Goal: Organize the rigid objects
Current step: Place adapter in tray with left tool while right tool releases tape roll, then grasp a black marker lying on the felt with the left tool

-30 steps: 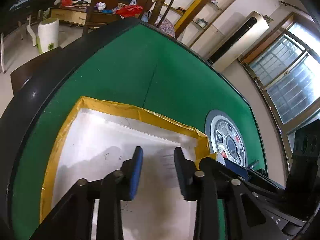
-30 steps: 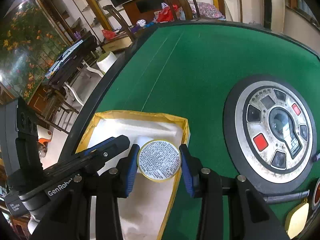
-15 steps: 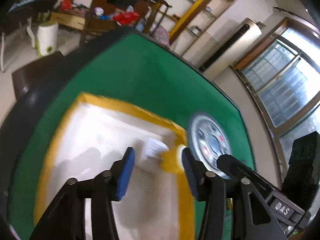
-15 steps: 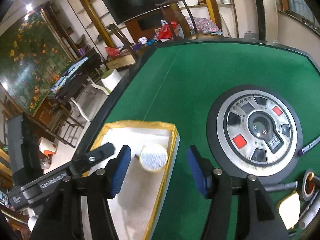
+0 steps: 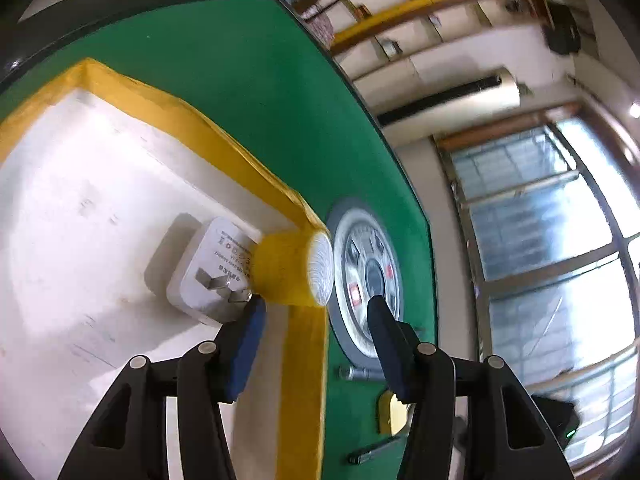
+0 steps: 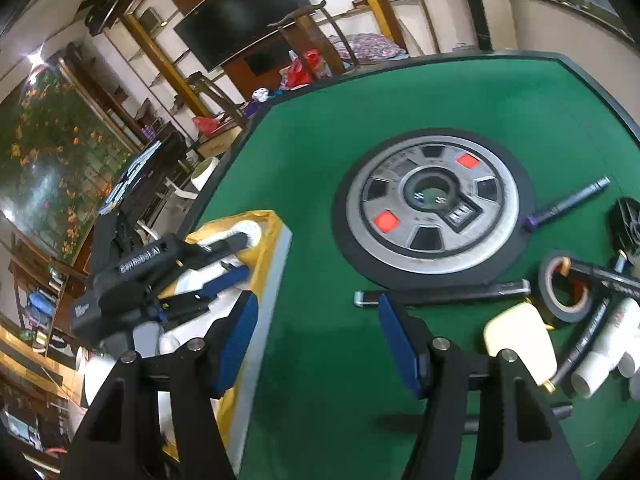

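Observation:
A white box with a yellow-taped rim lies on the green table. In its far right corner lie a white plug adapter, prongs up, and a round yellow tin on its side. My left gripper is open just short of them, with nothing between its pads. In the right wrist view the left gripper hangs over the box, close to the tin. My right gripper is over bare green felt beside the box; its jaws are opening and nothing is between them.
A round grey dial panel sits in the middle of the table. To its right lie a purple-tipped pen, a black bar, a black tape roll, a cream object and a white pipe fitting.
My right gripper let go of the round tin in the box and drew away to the right over the felt. My left gripper widened and rolled; the plug now lies before it.

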### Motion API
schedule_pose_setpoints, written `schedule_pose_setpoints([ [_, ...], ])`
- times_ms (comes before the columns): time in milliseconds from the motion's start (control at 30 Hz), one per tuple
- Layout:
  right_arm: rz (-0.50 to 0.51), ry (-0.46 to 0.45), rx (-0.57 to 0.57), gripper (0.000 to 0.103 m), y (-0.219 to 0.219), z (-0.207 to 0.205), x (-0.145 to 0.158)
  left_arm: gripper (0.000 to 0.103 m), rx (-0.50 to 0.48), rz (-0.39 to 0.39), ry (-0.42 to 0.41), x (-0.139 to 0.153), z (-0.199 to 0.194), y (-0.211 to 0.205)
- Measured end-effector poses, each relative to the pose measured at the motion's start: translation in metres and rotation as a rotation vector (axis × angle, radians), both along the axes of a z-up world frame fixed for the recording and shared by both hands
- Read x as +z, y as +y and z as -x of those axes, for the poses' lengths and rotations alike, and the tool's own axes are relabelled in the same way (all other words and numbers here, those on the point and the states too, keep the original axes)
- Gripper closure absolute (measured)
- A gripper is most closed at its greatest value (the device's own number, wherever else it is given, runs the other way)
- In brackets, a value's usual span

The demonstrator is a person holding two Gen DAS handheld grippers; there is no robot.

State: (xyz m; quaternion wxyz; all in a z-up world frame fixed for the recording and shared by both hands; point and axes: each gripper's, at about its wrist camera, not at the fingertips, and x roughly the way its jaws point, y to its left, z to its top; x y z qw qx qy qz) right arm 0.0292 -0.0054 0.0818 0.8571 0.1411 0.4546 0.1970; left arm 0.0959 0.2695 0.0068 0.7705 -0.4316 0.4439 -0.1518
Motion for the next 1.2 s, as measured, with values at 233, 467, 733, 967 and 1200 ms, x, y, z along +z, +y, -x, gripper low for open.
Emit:
schedule_pose_setpoints([
  [233,-0.003,0.012,-0.018,0.041,-0.014,0.007,-0.013,0.047,0.077,-0.106,-0.029,0.017,0.004,0.026],
  [467,-0.020,-0.027,-0.060,0.041,-0.045,0.028,-0.009,0.036,-0.054,-0.268,-0.091,0.056,0.031,-0.022],
  [733,0.044,-0.120,-0.248,0.035,-0.124,0.071,-0.003,0.005,-0.292,-0.548,-0.276,0.110,0.094,-0.128],
  [967,0.052,-0.108,-0.439,0.034,-0.208,0.105,-0.027,0.005,-0.507,-0.725,-0.306,0.072,0.122,-0.209],
  [1200,0.003,-0.103,-0.548,0.034,-0.251,0.112,-0.052,0.005,-0.601,-0.877,-0.354,0.037,0.129,-0.265],
])
